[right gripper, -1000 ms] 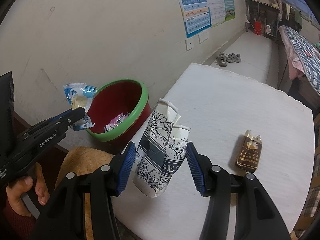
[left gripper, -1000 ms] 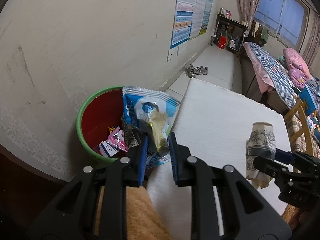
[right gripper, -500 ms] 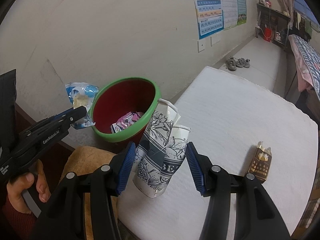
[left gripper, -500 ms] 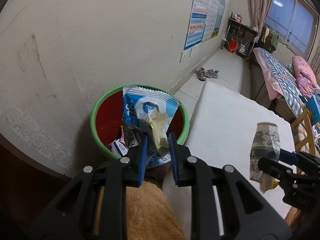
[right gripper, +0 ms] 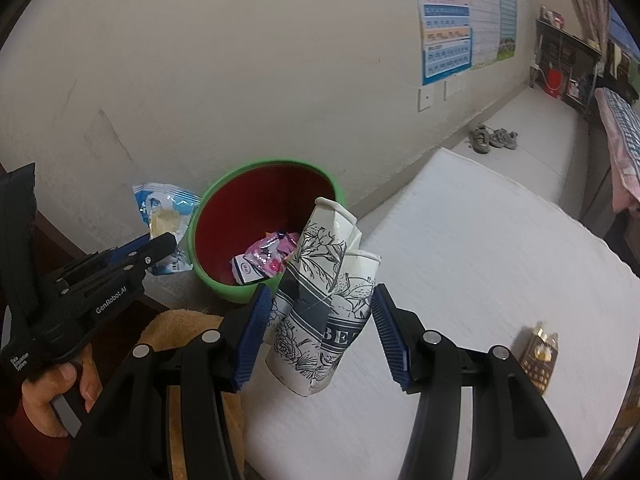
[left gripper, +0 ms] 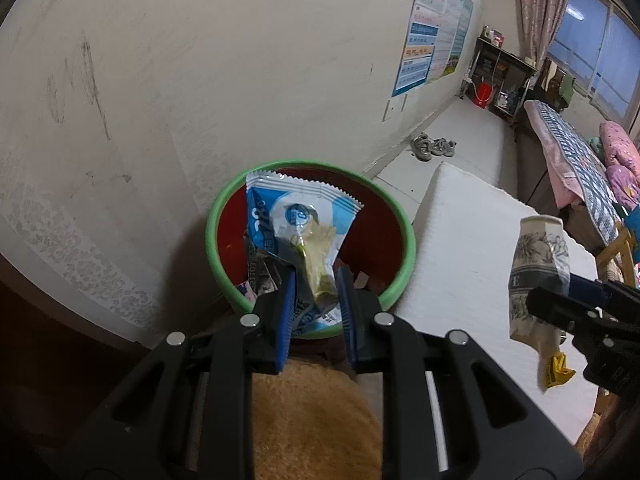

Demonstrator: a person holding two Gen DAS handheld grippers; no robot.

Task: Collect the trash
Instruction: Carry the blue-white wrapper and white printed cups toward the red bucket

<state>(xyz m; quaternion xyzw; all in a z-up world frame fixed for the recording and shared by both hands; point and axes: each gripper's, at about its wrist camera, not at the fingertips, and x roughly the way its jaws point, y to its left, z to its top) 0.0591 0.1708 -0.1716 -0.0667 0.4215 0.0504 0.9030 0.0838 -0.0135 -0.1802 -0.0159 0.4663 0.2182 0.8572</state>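
Note:
My left gripper is shut on a blue and white snack wrapper and holds it over the near rim of a red bin with a green rim. In the right wrist view the wrapper hangs just left of the bin, which holds pink and white wrappers. My right gripper is shut on crushed paper cups with black floral print, held above the white table near the bin. The cups also show in the left wrist view.
A brown cigarette pack lies on the white table to the right. A yellow scrap lies on the table. An orange towel lies below the grippers. The wall is right behind the bin. Shoes lie on the floor.
Both grippers have moved toward the bin with their loads. The wrapper now hangs over the bin's near rim, and the cups are closer to the bin.

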